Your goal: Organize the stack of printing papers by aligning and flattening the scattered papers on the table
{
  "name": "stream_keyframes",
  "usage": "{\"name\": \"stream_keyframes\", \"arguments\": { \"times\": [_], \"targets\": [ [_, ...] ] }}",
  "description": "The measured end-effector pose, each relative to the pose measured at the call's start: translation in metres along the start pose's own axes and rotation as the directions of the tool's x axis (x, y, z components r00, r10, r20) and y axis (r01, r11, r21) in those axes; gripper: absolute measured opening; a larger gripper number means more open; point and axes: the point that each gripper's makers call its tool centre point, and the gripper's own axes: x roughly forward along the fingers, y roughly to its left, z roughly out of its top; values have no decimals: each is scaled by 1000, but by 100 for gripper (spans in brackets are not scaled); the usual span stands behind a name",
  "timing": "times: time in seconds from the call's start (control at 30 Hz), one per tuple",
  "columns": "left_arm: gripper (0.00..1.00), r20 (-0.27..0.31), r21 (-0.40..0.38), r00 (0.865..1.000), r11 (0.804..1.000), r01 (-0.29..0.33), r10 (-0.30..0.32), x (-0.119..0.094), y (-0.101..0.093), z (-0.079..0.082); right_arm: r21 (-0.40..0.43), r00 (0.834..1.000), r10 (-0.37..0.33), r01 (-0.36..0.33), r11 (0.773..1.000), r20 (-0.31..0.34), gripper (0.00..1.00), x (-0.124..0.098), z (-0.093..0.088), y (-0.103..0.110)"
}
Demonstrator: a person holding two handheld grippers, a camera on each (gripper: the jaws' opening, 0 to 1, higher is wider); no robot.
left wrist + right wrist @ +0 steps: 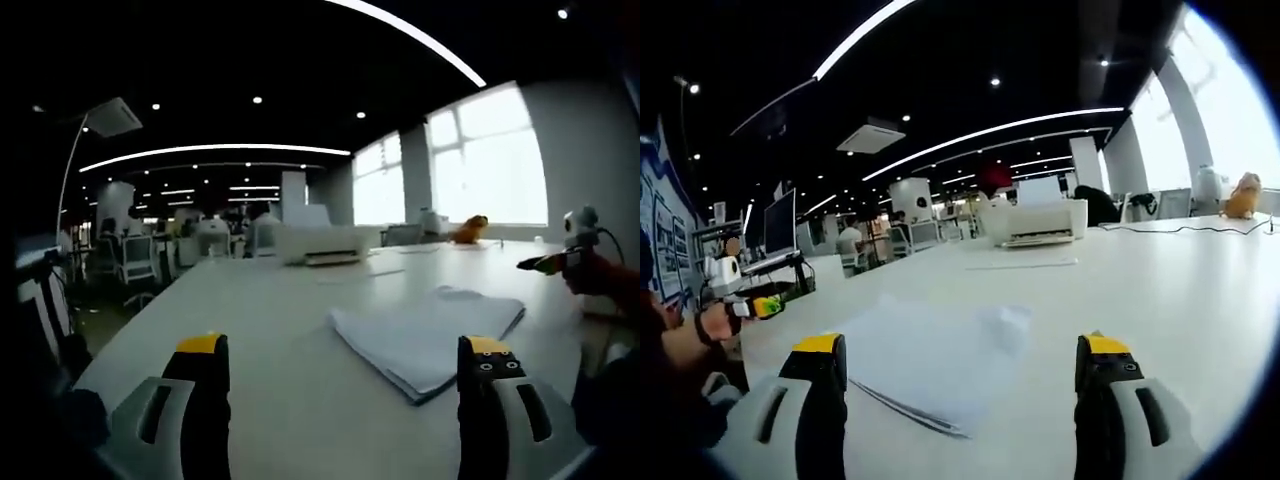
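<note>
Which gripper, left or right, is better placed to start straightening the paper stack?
Probably the right gripper: in its view the paper stack lies between its open jaws. In the left gripper view the paper stack sits off toward the right jaw of the left gripper.

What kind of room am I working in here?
Most likely an open-plan office: a printer sits on the long white table, rows of desks with office chairs stretch behind, and strip lights run across the ceiling.
</note>
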Motion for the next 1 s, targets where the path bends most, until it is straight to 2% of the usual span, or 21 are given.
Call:
{"name": "stream_keyframes", "arguments": {
  "times": [0.13,0.2,0.3,0.37,0.43,0.63,1.0],
  "targets": [
    [97,6,5,1000,1000,-4,4,-6,0,3,-10,1000,-9,9,1000,1,90,-6,0,-1],
    [97,8,8,1000,1000,-8,8,-9,0,3,-46,999,-33,34,998,26,90,-11,4,-3],
    [97,5,27,1000,1000,-14,14,-15,0,3,-67,999,-42,43,997,14,90,-16,2,-3],
    [97,5,27,1000,1000,-13,13,-18,1,4,-65,999,-40,41,997,13,90,-19,2,-3],
    [97,11,-11,1000,1000,-5,5,-21,0,7,-61,999,-42,43,997,11,90,-22,2,-3],
    [97,21,-6,1000,1000,-9,9,-32,-5,14,-49,999,-45,46,998,25,90,-32,7,1],
    [97,6,-4,1000,1000,-3,3,-41,-2,9,-46,998,-56,57,997,28,90,-44,8,2]
  ]
}}
